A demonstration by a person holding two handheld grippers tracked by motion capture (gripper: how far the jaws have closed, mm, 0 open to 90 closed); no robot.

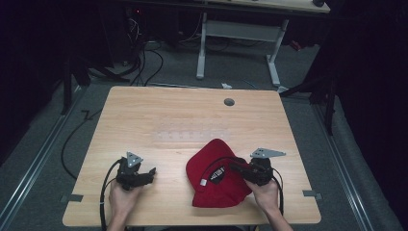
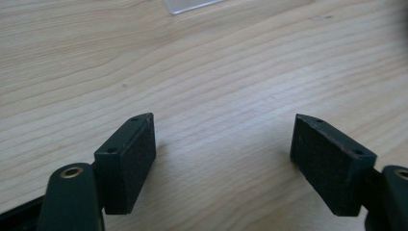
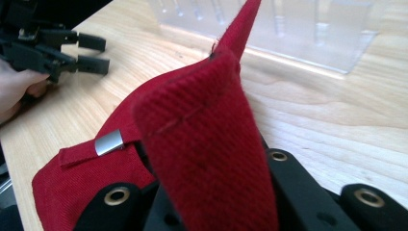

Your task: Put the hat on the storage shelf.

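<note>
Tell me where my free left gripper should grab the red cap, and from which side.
Probably the soft back edge of the red cap beside the small metal strap clip. Come in level from the left gripper's side, jaws open. The fabric is thin there and faces that way, while the right gripper is already shut on a raised fold, so the rest lies flat on the table.

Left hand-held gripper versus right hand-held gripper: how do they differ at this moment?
The left hand-held gripper stands open over bare table, holding nothing; the right hand-held gripper is shut on the red cap. The left one's jaws point at wood, the right one's are wrapped in fabric. Both are black.
</note>
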